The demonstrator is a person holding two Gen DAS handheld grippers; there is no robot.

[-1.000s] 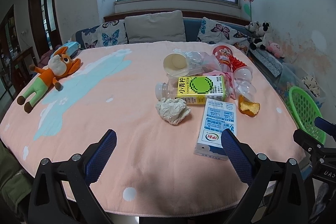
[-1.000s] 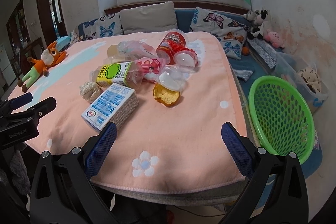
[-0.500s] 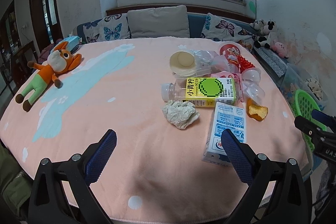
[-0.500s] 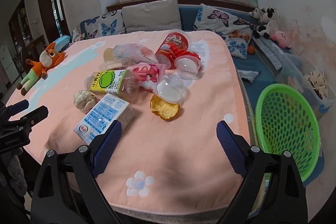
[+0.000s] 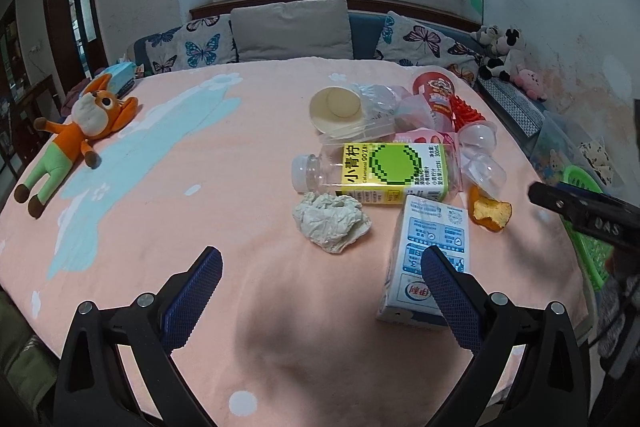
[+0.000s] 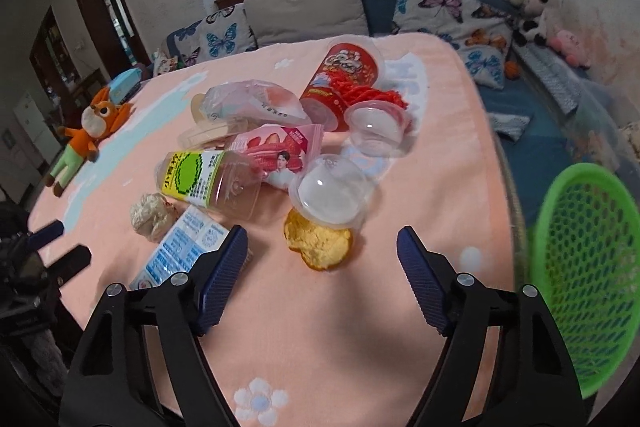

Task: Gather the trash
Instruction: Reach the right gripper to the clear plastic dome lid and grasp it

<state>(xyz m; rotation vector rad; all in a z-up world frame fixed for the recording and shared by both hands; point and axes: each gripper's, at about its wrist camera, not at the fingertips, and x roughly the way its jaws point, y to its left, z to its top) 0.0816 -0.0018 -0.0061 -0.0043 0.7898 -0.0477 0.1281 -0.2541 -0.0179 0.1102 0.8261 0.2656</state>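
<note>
both grippers have closed in on the trash; your right gripper [image 6: 320, 269], jaws spread (left gripper [image 5: 320, 291] too), straddles the orange peel [image 6: 319, 245]: pinch low.

The near edge of the pink table cover [image 5: 280, 327] is bare, and so is the wide strip between the stuffed fox [image 5: 76, 131] and the trash pile. The milk box [image 5: 428, 251], crumpled paper [image 5: 330, 221] and orange peel [image 6: 318, 245] stand at the front of the pile — bottle [image 5: 372, 171], cups and wrappers are packed tight behind. The green basket [image 6: 588, 267] sits off the right edge, with bare cover between it and the pile.
</note>
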